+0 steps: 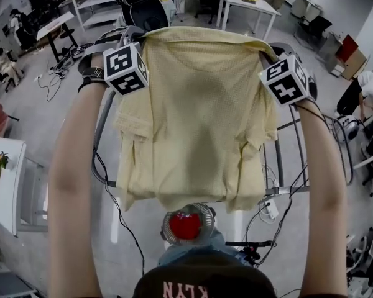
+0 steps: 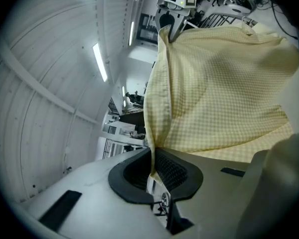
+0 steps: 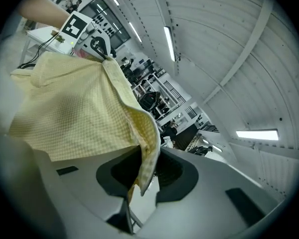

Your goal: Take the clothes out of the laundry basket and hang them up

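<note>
Yellow checked cloth of a short-sleeved shirt (image 1: pixel 196 113) is held spread in the air above a metal rack (image 1: pixel 280 160), its upper edge clamped at each end by the left gripper (image 2: pixel 154 169) and right gripper (image 3: pixel 145 171).
</note>
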Available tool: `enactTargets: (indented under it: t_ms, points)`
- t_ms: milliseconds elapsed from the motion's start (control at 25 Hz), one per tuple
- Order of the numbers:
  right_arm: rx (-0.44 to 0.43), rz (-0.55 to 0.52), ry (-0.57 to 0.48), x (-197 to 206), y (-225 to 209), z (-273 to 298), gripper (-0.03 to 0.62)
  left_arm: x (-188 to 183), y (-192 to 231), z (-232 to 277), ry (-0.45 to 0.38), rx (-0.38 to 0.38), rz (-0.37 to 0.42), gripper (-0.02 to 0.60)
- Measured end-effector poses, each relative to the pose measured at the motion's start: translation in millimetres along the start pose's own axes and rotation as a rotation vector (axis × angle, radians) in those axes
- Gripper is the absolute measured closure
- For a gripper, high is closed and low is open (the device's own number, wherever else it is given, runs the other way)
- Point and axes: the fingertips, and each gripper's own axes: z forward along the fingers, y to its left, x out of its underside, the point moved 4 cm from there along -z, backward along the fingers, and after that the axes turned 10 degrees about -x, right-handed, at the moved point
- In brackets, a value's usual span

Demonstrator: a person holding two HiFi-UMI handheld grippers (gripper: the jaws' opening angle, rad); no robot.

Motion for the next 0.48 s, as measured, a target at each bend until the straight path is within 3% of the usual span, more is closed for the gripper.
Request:
enactTargets:
  t_ms: [120,480]
  points:
    - [-0.026,-0.017,0.014,9.7,9.3,24.6,0.519,4.0,-19.0,15.9,0.028,0.016,0.026,0.561]
    - [0.006,-0.261,0.077,46.2,42.0,87.3,0.517,8.4,-76.7,57.5,0.081,-0.055,0.171,0.562]
